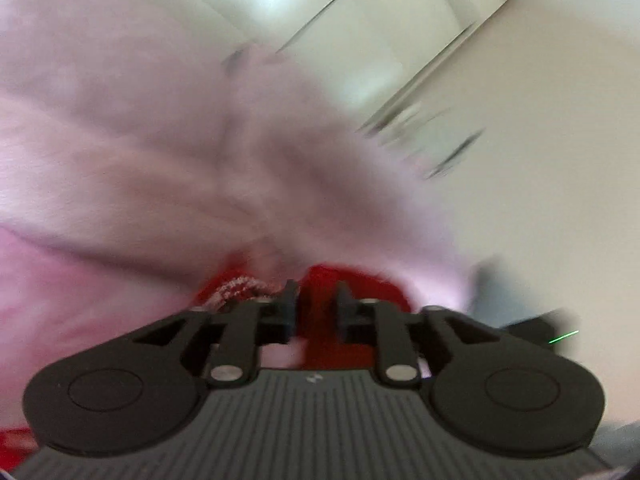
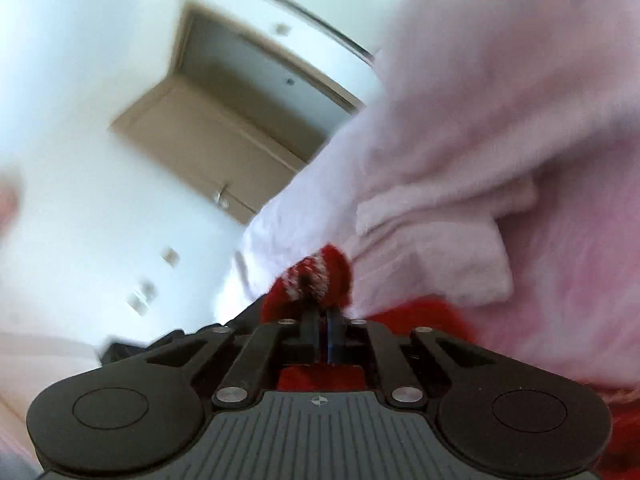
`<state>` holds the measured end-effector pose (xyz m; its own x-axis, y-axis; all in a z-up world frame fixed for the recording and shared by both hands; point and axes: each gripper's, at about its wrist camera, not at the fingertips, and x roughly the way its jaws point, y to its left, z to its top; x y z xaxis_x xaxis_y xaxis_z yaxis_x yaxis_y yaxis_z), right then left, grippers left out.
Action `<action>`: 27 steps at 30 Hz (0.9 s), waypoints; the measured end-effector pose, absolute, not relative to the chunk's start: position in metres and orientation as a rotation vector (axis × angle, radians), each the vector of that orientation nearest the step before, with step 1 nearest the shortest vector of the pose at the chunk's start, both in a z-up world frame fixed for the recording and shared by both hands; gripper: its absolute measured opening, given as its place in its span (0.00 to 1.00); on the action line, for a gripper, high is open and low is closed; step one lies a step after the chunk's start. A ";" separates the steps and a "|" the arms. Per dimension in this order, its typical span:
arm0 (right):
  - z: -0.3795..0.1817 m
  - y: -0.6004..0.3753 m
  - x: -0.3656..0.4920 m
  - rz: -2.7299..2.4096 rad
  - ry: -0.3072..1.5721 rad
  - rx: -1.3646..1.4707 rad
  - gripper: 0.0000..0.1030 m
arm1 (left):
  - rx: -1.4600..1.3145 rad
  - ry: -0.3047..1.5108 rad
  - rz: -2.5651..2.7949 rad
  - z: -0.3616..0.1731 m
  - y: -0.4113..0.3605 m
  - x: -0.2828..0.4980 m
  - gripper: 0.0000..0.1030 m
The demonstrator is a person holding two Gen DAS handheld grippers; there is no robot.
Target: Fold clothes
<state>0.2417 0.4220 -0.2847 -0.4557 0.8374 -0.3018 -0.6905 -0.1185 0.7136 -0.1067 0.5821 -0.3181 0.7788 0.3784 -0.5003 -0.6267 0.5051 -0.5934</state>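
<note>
- The pink garment [image 1: 168, 152] is smeared by motion and runs off the frame edges.
- Whether the left tongs [image 1: 314, 304] pinch its red trim [image 1: 360, 284] is unclear.
- The wardrobe doors [image 1: 360, 40] are blurred.

A fluffy pale-pink garment [image 2: 480, 140] with red trim [image 2: 320, 276] hangs bunched and creased, lifted against the room; its red-and-white knit edge is blurred.

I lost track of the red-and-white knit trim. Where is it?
In the right wrist view the red-and-white knit trim sits centre frame, pinched at the right gripper, with the pink garment draped to its right.
</note>
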 end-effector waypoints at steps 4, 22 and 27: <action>-0.319 0.413 0.254 1.463 1.045 -0.120 0.71 | -0.958 0.487 0.810 -0.356 0.592 -0.123 0.38; -0.322 0.484 0.226 1.668 0.999 -0.187 0.05 | -0.690 0.519 0.672 -0.317 0.604 -0.065 0.02; -0.281 0.451 0.251 1.680 0.747 0.056 0.06 | -0.440 0.333 0.720 -0.262 0.616 -0.057 0.02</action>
<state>0.2512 0.4508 -0.2810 -0.2644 0.8962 -0.3562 -0.8647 -0.0568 0.4990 -0.0569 0.6160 -0.2623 0.7063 0.5567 -0.4373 -0.6936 0.6679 -0.2700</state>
